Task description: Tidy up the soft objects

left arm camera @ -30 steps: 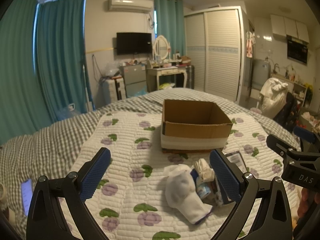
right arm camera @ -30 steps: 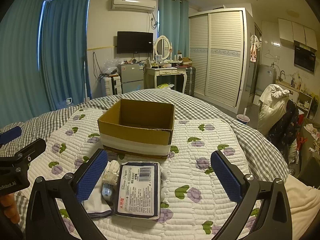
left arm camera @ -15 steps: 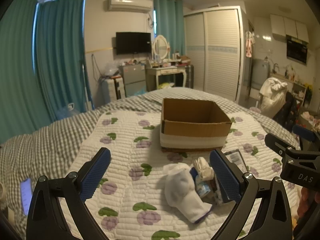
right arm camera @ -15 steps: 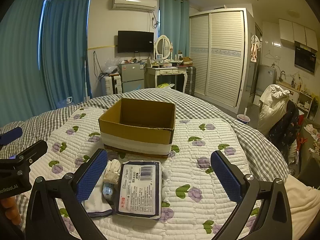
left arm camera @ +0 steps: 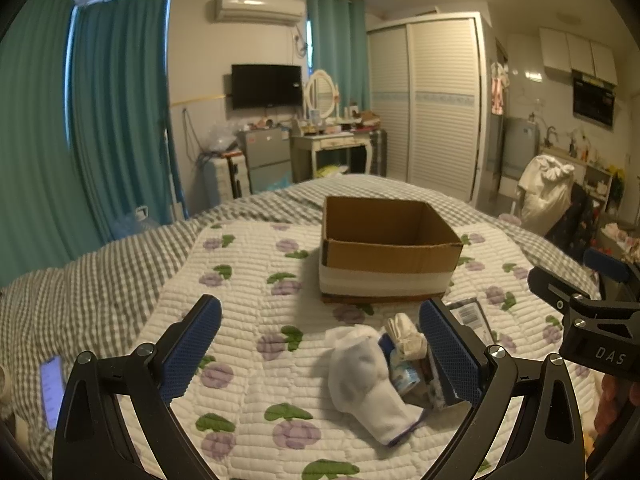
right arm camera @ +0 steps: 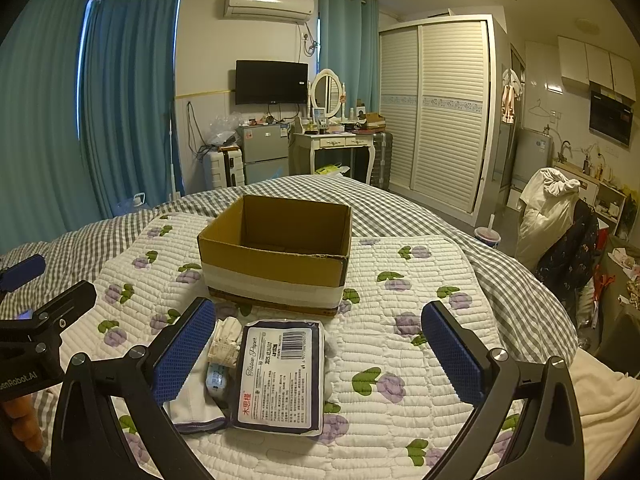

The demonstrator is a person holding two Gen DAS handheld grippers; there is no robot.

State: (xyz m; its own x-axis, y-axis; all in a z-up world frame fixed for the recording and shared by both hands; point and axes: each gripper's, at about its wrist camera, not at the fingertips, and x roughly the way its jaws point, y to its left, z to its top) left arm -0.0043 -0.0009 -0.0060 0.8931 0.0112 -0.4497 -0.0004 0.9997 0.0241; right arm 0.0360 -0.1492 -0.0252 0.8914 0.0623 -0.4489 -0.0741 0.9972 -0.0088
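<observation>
- Grippers both hover above the bed with nothing between their blue pads: the left gripper [left arm camera: 320, 354] has its jaws spread wide, and the right gripper [right arm camera: 319, 346] is spread just as wide.
- Soft things lie in a small heap on the flower-print quilt [left arm camera: 240, 280], just in front of the open cardboard box [left arm camera: 386, 248], which stands upright with a white band round its lower half.
- Only the left wrist view shows the white sock [left arm camera: 366, 376] in full, lying at the heap's left side with a dark blue edge at its near end; the right wrist view shows just a folded white corner of it [right arm camera: 192, 404], partly behind the gripper's left finger.
- Only the right wrist view shows the tissue pack [right arm camera: 280, 376] from above, flat on the quilt, touching the other items; in the left view it is mostly hidden behind the right finger.
- A crumpled cream cloth [right arm camera: 224, 340] and a small pale blue packet [right arm camera: 218, 378] sit between sock and tissue pack.
- A phone [left arm camera: 52, 388] lies on the gingham cover, seen in the left view.
- Writing: the pack reads "Tissue Paper" with a barcode and red Chinese characters; the right gripper's body in the left view reads "DAS"; the left gripper's body in the right view reads "enRobot.AI", cut off at the edge.
</observation>
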